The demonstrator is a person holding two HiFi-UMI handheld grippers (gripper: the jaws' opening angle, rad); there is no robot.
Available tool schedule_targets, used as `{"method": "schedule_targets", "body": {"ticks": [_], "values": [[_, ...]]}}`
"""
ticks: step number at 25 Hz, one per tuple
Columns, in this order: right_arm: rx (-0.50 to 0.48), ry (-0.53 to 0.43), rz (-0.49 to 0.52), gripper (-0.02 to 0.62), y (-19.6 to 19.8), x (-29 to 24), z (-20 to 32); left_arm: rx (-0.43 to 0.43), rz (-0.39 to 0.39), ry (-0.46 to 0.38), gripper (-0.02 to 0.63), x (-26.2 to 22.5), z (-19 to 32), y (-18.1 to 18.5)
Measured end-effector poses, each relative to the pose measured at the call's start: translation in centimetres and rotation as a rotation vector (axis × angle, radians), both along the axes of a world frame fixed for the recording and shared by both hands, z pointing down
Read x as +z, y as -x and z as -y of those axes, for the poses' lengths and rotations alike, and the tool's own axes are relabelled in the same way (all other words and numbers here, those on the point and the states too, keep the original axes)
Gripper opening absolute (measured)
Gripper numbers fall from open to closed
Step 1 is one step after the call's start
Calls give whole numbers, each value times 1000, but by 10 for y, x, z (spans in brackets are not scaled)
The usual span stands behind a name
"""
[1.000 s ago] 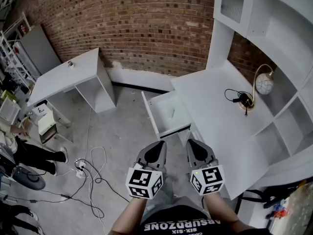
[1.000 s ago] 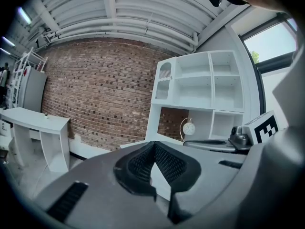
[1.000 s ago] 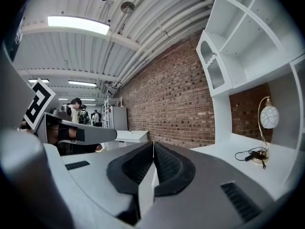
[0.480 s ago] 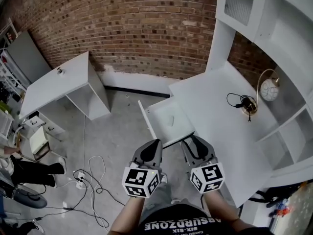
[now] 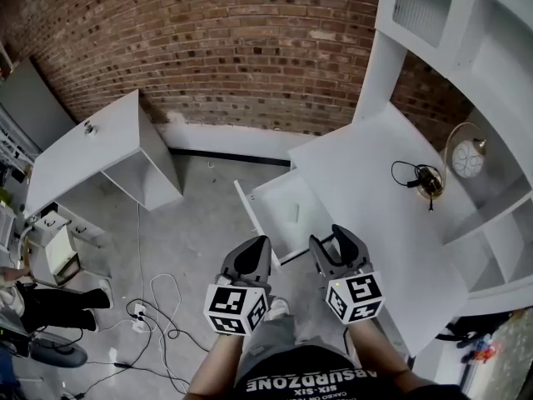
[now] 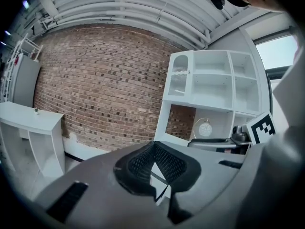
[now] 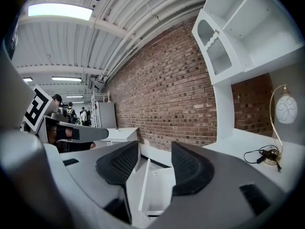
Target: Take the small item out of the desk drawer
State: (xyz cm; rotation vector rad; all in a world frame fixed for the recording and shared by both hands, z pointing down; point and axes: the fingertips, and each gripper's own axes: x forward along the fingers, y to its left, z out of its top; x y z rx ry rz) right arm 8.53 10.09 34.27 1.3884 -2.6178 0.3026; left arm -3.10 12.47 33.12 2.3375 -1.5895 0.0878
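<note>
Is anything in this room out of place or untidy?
The desk drawer stands pulled open, a small item lying inside. Loose cables sprawl tangled across the floor at the left.

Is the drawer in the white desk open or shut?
Open: the drawer sticks out past the desk edge, and the head view looks down into its white inside.

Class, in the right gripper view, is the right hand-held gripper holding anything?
No: the right hand-held gripper has just been opening; its jaws stand apart, empty, the open drawer beyond.
</note>
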Motion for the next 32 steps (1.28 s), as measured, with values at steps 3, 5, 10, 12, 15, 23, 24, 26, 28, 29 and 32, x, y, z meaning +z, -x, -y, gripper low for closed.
{"method": "schedule_targets", "body": {"ticks": [3, 5, 10, 12, 15, 23, 24, 26, 28, 29, 32], "values": [[18, 15, -7, 198, 6, 7, 13, 6, 4, 6, 6, 6, 14, 11], [29, 24, -14, 198, 9, 11, 21, 11, 7, 7, 6, 9, 22, 16], [56, 43, -26, 198, 14, 22, 34, 21, 8, 10, 6, 16, 35, 26], [64, 51, -26, 198, 14, 27, 38, 24, 5, 15, 6, 21, 39, 29], [74, 77, -25, 198, 14, 37, 43, 32, 6, 29, 6, 28, 44, 31], [86, 123, -16, 198, 14, 55, 67, 48, 23, 43, 6, 35, 66, 31], [83, 127, -18, 198, 15, 58, 71, 46, 25, 46, 6, 37, 69, 32], [80, 136, -23, 198, 18, 65, 78, 44, 26, 51, 6, 42, 77, 36], [78, 145, -26, 198, 21, 71, 87, 43, 28, 56, 6, 46, 86, 39], [77, 151, -26, 198, 23, 74, 91, 43, 31, 59, 6, 48, 91, 40], [77, 171, -23, 198, 25, 83, 105, 45, 36, 68, 6, 52, 106, 40]]}}
